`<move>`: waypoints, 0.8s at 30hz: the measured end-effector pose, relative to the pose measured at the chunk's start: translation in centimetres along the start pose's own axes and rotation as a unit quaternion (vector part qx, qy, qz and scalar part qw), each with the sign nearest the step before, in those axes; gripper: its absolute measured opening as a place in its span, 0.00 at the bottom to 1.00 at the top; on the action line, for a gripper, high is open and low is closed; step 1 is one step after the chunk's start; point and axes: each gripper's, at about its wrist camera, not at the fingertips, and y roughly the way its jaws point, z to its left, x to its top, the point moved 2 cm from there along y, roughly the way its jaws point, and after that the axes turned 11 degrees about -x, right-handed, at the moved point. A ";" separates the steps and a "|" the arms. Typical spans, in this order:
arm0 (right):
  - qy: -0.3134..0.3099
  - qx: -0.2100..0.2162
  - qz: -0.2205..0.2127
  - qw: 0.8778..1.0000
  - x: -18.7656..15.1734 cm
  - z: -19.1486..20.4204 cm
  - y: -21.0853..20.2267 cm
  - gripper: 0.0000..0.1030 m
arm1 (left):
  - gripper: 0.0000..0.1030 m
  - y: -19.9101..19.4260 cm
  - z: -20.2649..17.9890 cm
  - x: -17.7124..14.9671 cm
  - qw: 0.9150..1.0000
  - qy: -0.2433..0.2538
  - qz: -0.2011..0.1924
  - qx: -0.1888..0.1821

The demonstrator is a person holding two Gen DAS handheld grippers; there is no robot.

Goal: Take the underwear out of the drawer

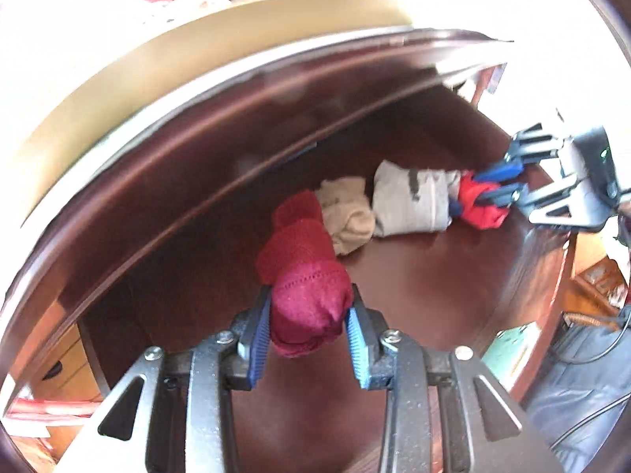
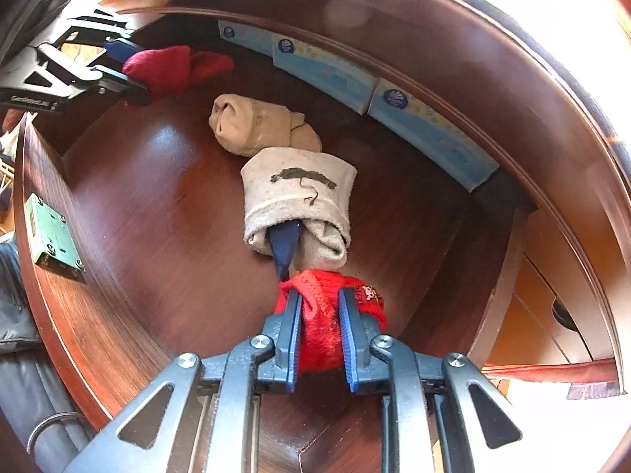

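A: Which step is in hand?

B: The grasp looks done on both sides. The left tongs [image 1: 311, 315] are clenched on a dark red roll [image 1: 303, 276] of underwear, at the left end of the row inside the drawer [image 2: 118, 205]. The right tongs [image 2: 319, 327] are clenched on a bright red roll [image 2: 327, 315] at the right end, nearest that camera.

A: Are they lifted yet?

B: Hard to say. Both rolls sit low over the drawer floor; I cannot tell whether they touch it.

A: What else is in there?

B: A beige roll [image 2: 256, 126] and a grey roll [image 2: 295, 197] lie between them, the grey one touching the bright red. Blue boxes [image 2: 335, 75] line the far wall.

A: So the next move?

B: I'd judge a straight lift clear of the drawer walls, grip kept firm. The bright red roll may drag the grey one along.
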 end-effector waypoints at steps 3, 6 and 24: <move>0.007 0.000 -0.007 1.000 -0.1 -0.3 -0.3 0.18 | 0.33 -0.9 0.3 -0.8 0.999 -0.020 -0.027 -0.007; 0.015 0.001 -0.017 1.000 -0.4 -0.6 -0.9 0.17 | 0.33 -1.4 0.0 -0.6 0.998 -0.032 -0.047 -0.008; 0.047 0.008 -0.139 0.989 -2.8 -1.2 -5.8 0.15 | 0.33 -1.3 -1.5 -1.3 0.989 -0.066 -0.134 -0.009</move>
